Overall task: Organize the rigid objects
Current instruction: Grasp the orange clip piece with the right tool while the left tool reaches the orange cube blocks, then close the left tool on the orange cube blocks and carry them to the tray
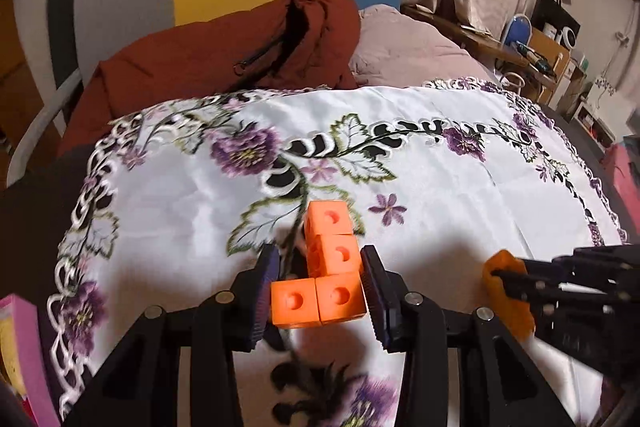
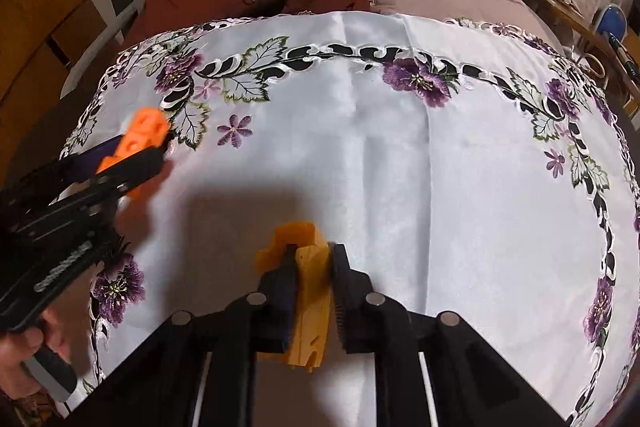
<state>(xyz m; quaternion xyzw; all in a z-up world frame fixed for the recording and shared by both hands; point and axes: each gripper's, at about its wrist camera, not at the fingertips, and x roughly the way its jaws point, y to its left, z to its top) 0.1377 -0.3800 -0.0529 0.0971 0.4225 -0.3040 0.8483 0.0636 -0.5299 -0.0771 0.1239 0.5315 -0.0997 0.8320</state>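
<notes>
White satin cloth [image 2: 400, 167] embroidered with purple flowers covers the table. Over it, the left gripper [image 1: 318, 297] is seen closed against an orange plastic piece of four joined cubes [image 1: 328, 267], its pads [image 1: 376, 291] pressed to the two lowest cubes. The right gripper [image 2: 314, 291] is clamped shut on a yellow-orange notched plastic block [image 2: 308, 279], held just beside the first piece. Behind the table, a rust-red jacket [image 1: 224, 51] is draped.

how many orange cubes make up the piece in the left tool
4 visible: two side by side between the left tool, at and, then one and another beyond them, lined up above the right-hand one. More may be hidden underneath.
</notes>
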